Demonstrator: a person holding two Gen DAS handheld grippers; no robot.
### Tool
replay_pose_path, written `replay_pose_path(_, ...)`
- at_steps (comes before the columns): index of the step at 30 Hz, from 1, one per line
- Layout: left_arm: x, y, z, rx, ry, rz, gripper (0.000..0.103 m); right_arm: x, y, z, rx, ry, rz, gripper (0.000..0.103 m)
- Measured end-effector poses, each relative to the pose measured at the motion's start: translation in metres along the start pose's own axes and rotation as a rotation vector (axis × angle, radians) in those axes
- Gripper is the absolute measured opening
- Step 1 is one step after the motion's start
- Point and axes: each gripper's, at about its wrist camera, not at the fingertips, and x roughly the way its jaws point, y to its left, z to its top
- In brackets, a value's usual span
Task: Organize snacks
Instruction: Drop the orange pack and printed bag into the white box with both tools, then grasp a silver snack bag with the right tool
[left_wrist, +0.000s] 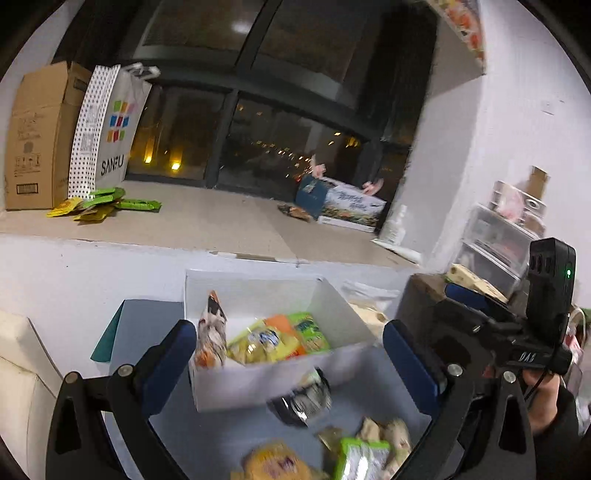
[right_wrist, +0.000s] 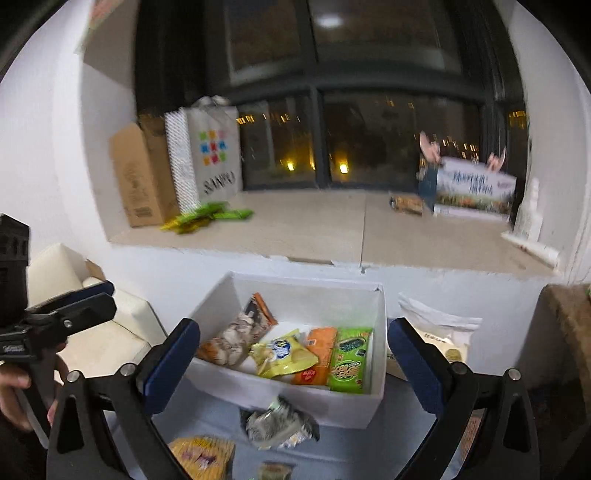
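Observation:
A white box (left_wrist: 258, 384) (right_wrist: 325, 402) stands on the table and holds several snack packets: a yellow one (left_wrist: 262, 341) (right_wrist: 284, 352), an orange one (right_wrist: 319, 354), a green one (left_wrist: 310, 328) (right_wrist: 349, 360) and a brown-and-white one (left_wrist: 210, 332) (right_wrist: 236, 332). A silver-and-black packet (left_wrist: 303, 400) (right_wrist: 277, 424) lies just in front of the box. More loose packets lie nearer: a yellow one (left_wrist: 273, 461) (right_wrist: 201, 458) and a green one (left_wrist: 358, 458). My left gripper (left_wrist: 291, 369) is open and empty, above the box's front. My right gripper (right_wrist: 295, 365) is open and empty, over the box.
A window ledge (left_wrist: 207, 225) behind the table carries a cardboard box (left_wrist: 37, 136), a white SANFU bag (left_wrist: 114, 125), green and yellow packets (left_wrist: 103, 203) and a printed carton (left_wrist: 347, 205). A cream cushion (right_wrist: 96, 325) lies left. Plastic drawers (left_wrist: 495, 243) stand right.

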Motion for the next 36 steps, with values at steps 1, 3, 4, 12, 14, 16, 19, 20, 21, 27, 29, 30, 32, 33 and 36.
replay_pose_path(1,-0.012,-0.006,-0.008,0.015,-0.013,0.003,0.103,-0.017,0.004,-0.006,-0.006,-0.024,0.019,0.103)
replay_pose_path(3,-0.036,-0.020,-0.026,0.051,-0.024,0.001,0.103,-0.047,0.010,-0.019,-0.016,-0.055,0.047,0.103)
replay_pose_path(4,-0.044,-0.025,-0.034,0.059,-0.021,0.003,0.103,-0.059,0.013,-0.024,-0.023,-0.067,0.051,0.103)
replay_pose_path(12,-0.105,-0.066,-0.107,0.107,-0.068,-0.018,0.103,-0.138,0.023,-0.099,-0.043,-0.127,0.029,0.103)
replay_pose_path(14,-0.110,-0.072,-0.117,0.125,-0.052,-0.035,0.103,-0.148,0.024,-0.124,-0.021,-0.117,0.024,0.103)
replay_pose_path(16,-0.112,-0.074,-0.123,0.126,-0.041,-0.039,0.103,-0.153,0.024,-0.143,0.002,-0.089,0.055,0.103)
replay_pose_path(19,-0.109,-0.073,-0.126,0.113,-0.025,-0.032,0.103,-0.157,0.027,-0.157,-0.020,-0.051,0.044,0.103)
replay_pose_path(20,-0.108,-0.073,-0.125,0.109,-0.022,-0.033,0.103,-0.158,0.026,-0.158,-0.020,-0.049,0.044,0.103)
replay_pose_path(21,-0.108,-0.073,-0.125,0.104,-0.019,-0.034,0.103,-0.158,0.025,-0.158,-0.011,-0.052,0.051,0.103)
replay_pose_path(27,-0.114,-0.068,-0.121,0.077,-0.046,-0.040,0.103,-0.156,0.020,-0.162,0.015,-0.053,0.068,0.103)
replay_pose_path(29,-0.119,-0.069,-0.122,0.084,-0.064,-0.030,0.103,-0.156,0.021,-0.165,0.018,-0.045,0.071,0.103)
replay_pose_path(30,-0.124,-0.070,-0.122,0.094,-0.082,-0.022,0.103,-0.155,0.021,-0.165,0.022,-0.046,0.073,0.103)
replay_pose_path(32,-0.132,-0.072,-0.124,0.104,-0.113,-0.025,0.103,-0.153,0.019,-0.166,0.039,-0.040,0.074,0.103)
replay_pose_path(33,-0.135,-0.072,-0.124,0.105,-0.119,-0.027,0.103,-0.151,0.017,-0.166,0.048,-0.031,0.075,0.103)
replay_pose_path(36,-0.139,-0.070,-0.127,0.104,-0.115,-0.018,0.103,-0.145,0.016,-0.167,0.061,-0.016,0.083,0.103)
